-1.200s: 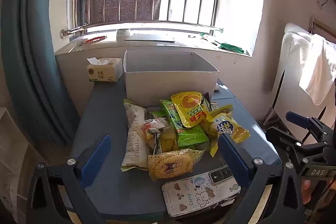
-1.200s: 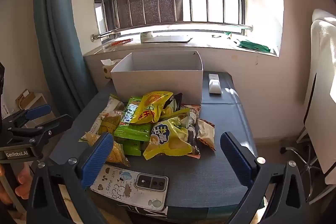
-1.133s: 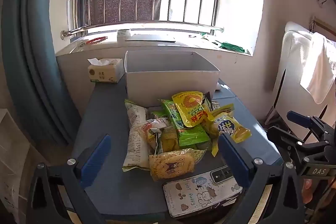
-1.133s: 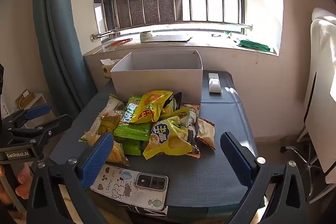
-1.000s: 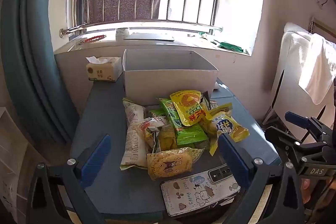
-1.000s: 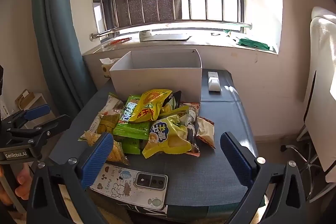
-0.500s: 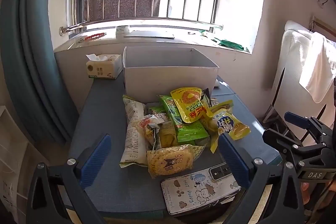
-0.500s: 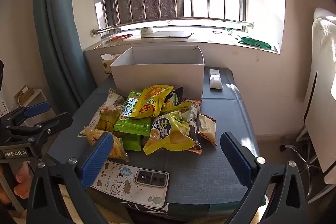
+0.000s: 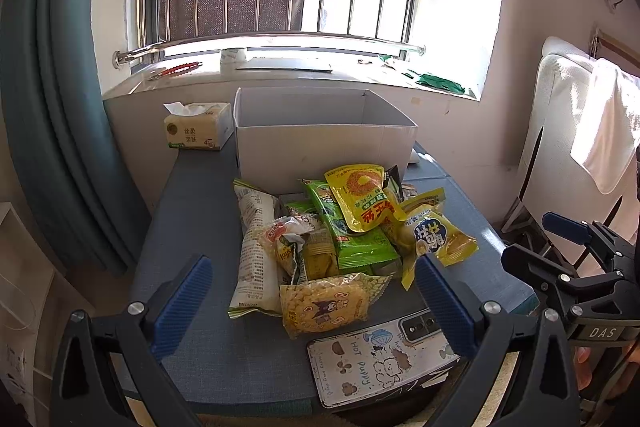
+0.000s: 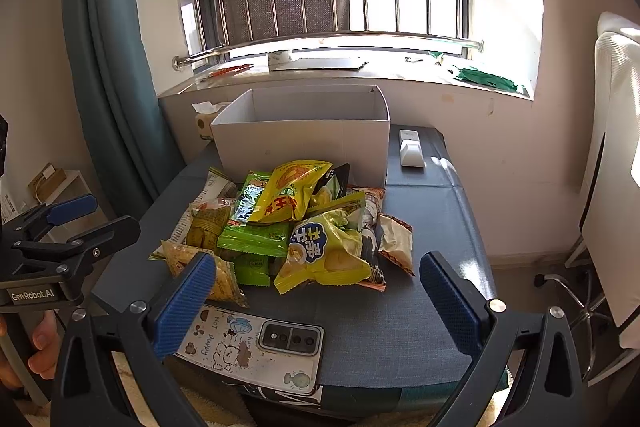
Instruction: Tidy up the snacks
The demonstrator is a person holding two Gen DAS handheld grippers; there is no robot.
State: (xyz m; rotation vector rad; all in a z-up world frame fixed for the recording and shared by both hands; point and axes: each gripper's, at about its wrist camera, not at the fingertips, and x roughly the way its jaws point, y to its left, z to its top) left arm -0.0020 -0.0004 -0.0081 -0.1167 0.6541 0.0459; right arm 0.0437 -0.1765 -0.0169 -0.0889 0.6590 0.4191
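Note:
A pile of snack packets (image 9: 340, 239) lies in the middle of a small blue table (image 9: 200, 211); the pile also shows in the right wrist view (image 10: 296, 223). An empty white box (image 9: 324, 139) stands behind the pile, and shows in the right wrist view too (image 10: 304, 135). My left gripper (image 9: 314, 303) is open and empty, near the table's front edge. My right gripper (image 10: 316, 303) is open and empty, also at the front edge, to the right of the left one.
A phone in a cartoon case (image 9: 384, 359) lies at the table's front edge, before the pile (image 10: 256, 343). A tissue pack (image 9: 198, 127) stands left of the box. A white remote (image 10: 412, 149) lies right of it. A teal curtain (image 10: 108, 67) hangs left, a white chair (image 9: 572, 147) stands right.
Both grippers have risen and tilted slightly, so the table and pile sit a little lower in view. Nothing on the table has moved.

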